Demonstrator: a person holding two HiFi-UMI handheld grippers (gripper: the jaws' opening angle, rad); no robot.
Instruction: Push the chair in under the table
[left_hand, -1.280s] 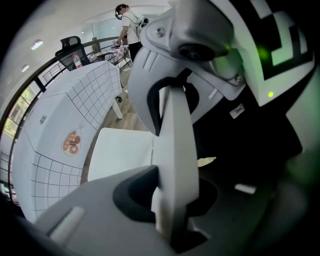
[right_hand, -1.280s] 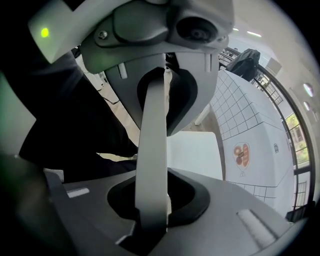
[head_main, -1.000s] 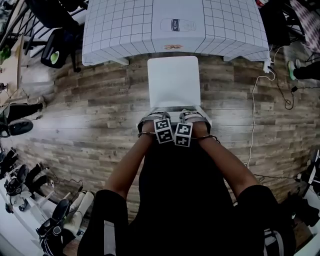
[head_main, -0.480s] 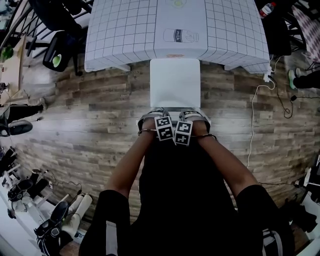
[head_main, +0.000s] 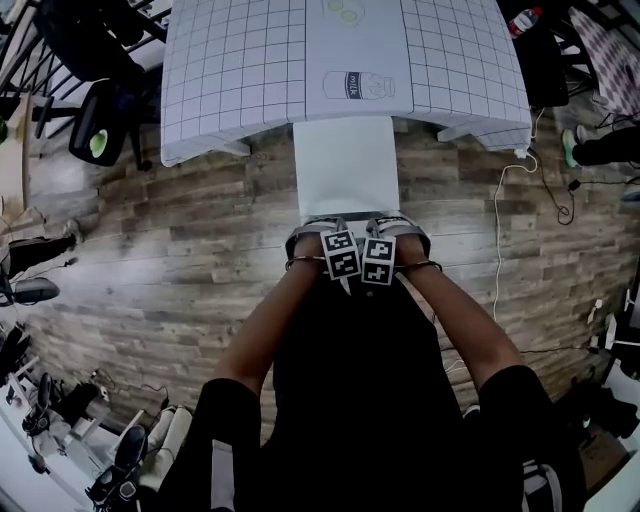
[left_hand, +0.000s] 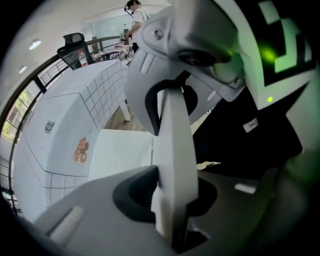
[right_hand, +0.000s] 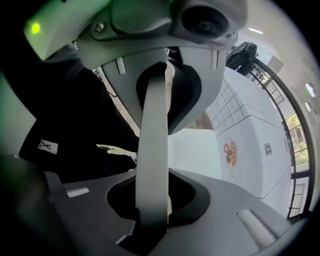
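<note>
Both left gripper (head_main: 320, 232) and right gripper (head_main: 395, 230) jaws clamp chair (head_main: 347, 165) back; table (head_main: 250, 70) hides front.

Top (head_main: 350, 400): black and short-sleeved; a pale stripe (head_main: 218, 472) is picked out on the left sleeve.
Wrists: a thin band (head_main: 293, 265) is worn on each, just behind the marker cubes (head_main: 341, 254).
Marker cubes: black-and-white squares are carried on every face.
Left gripper (head_main: 325, 232), right gripper (head_main: 392, 230): smooth grey shells; a screw (left_hand: 159, 34) and a green light (left_hand: 267, 52) are spotted beside the cubes.
</note>
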